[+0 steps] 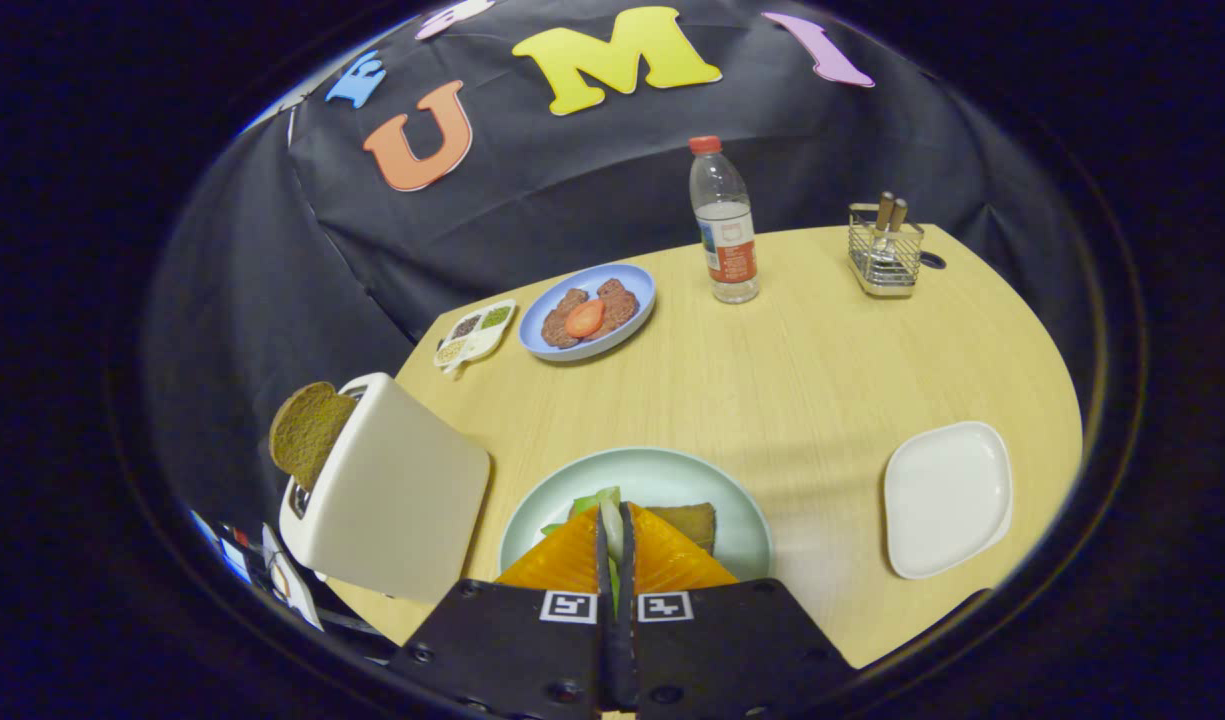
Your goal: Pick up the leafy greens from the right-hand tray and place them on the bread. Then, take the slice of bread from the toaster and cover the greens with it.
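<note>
My gripper point(614, 512) is shut on the leafy greens point(594, 500), a thin strip of pale stalk and green leaf pinched between the two fingers. It hangs over the pale green plate point(742, 520), where a brown bread slice point(694, 522) peeks out just right of the fingers. The white toaster point(392, 495) stands left of the plate, with a second brown bread slice point(307, 432) sticking out of its slot. To the right lies the white square tray point(947, 497), bare on top.
At the back of the wooden table point(802, 370) are a blue plate point(632, 285) with patties and a tomato slice, a small divided condiment dish point(475, 333), a water bottle point(724, 225) and a wire utensil rack point(884, 255).
</note>
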`<action>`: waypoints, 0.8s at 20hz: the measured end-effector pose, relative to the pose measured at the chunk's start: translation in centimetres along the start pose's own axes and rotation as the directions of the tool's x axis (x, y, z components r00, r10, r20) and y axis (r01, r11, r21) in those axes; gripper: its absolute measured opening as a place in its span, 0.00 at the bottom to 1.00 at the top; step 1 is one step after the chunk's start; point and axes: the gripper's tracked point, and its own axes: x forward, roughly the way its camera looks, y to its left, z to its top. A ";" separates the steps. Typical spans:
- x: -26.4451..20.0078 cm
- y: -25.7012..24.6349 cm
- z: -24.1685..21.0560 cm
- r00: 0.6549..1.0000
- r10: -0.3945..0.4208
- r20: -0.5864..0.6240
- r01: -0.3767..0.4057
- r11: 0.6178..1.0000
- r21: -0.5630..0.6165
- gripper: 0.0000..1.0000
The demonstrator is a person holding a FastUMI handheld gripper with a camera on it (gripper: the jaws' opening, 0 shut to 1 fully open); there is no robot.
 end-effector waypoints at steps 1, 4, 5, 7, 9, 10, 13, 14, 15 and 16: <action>0.4 -0.5 -0.1 1.000 -0.007 -0.005 0.007 1.000 -0.004 0.00; 1.1 -1.6 -0.1 1.000 -0.028 -0.003 0.028 0.998 -0.049 0.06; 0.8 -1.6 0.1 0.999 -0.030 0.011 0.031 0.997 -0.067 0.12; 0.4 -1.5 0.9 0.999 -0.025 0.047 0.029 0.995 -0.094 0.32; -0.6 -1.6 1.9 0.996 -0.033 0.089 0.043 0.992 -0.117 0.58; -1.3 -1.6 2.7 0.992 -0.042 0.119 0.058 0.990 -0.132 0.71; -4.1 -0.7 5.1 0.976 -0.036 0.215 0.077 0.979 -0.188 0.97; -5.3 -0.3 5.8 0.969 -0.032 0.243 0.084 0.975 -0.204 0.97; -6.5 0.2 6.7 0.961 -0.027 0.276 0.091 0.971 -0.221 0.97; -7.8 0.8 7.6 0.951 -0.019 0.308 0.095 0.967 -0.235 0.97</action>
